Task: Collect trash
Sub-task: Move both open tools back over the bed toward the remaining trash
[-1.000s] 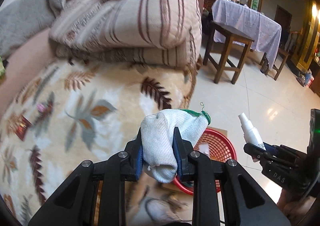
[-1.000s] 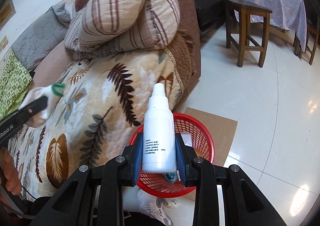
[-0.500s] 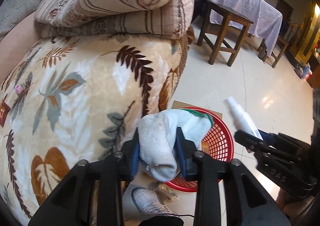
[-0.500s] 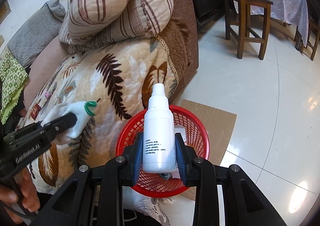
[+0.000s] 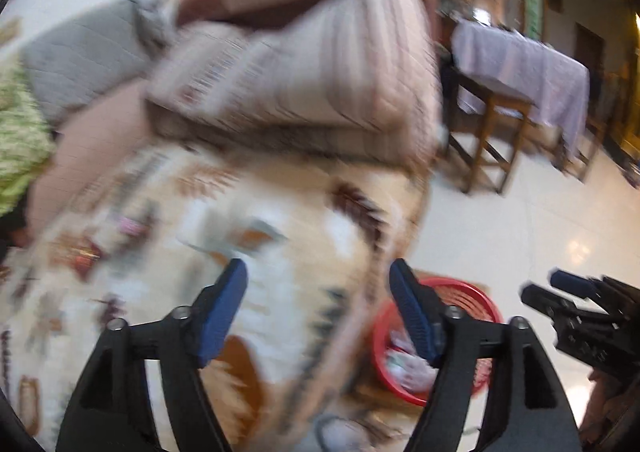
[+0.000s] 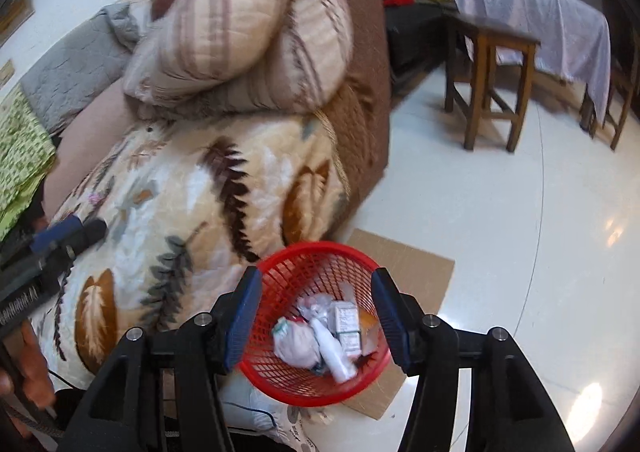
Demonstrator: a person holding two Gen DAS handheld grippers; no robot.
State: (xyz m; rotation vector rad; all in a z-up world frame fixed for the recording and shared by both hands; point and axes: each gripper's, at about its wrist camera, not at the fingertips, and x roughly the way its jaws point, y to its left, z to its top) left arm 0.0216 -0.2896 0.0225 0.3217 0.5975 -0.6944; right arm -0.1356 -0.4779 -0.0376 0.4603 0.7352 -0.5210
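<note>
Red basket point(image 6: 320, 336) is holding white bottle point(image 6: 334, 352), wadded cloth point(image 6: 294, 344) and a small carton point(image 6: 346, 322). Right gripper point(image 6: 316, 320) and left gripper point(image 5: 318, 308) have just been opening, both released and empty. Left view is blurring the basket contents.

My left gripper point(image 5: 318, 308): jaws just opened, nothing between; blurred sofa point(image 5: 240, 211) ahead; red basket point(image 5: 476, 316) lower right.

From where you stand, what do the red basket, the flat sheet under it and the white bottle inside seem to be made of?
The red basket looks like moulded plastic: a glossy, even red with an open lattice wall. The flat sheet beneath it looks like plain cardboard: matt brown, thin, straight-cut edges. The white bottle lying in the basket is probably plastic too, smooth and opaque, though blur leaves its finish uncertain.
</note>
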